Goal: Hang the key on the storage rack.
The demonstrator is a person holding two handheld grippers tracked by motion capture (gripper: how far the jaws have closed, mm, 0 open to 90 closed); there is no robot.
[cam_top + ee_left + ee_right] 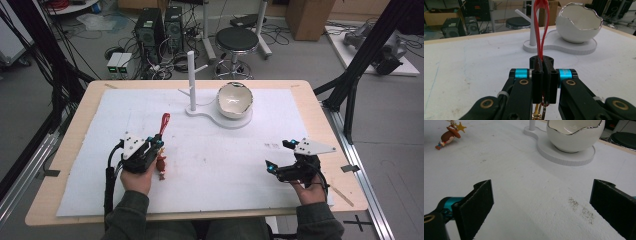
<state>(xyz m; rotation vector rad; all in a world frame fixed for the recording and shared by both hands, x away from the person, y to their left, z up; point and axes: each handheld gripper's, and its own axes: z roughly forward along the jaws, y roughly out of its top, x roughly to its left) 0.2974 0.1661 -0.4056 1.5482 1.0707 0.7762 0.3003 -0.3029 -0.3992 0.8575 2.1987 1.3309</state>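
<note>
The left hand-held gripper [543, 75] is clenched on a red looped keychain strap [541, 30] near the tabletop's [70, 150] left edge — its small figurine charm [161, 165] dangling could snag. The right hand-held gripper [541, 205] rests released.

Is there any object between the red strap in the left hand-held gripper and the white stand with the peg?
Nothing visible. The left hand-held gripper is shut on the red strap, and only bare white mat lies between it and the white stand.

Grey floor, black stool [236, 40], computer towers [150, 27].
</note>
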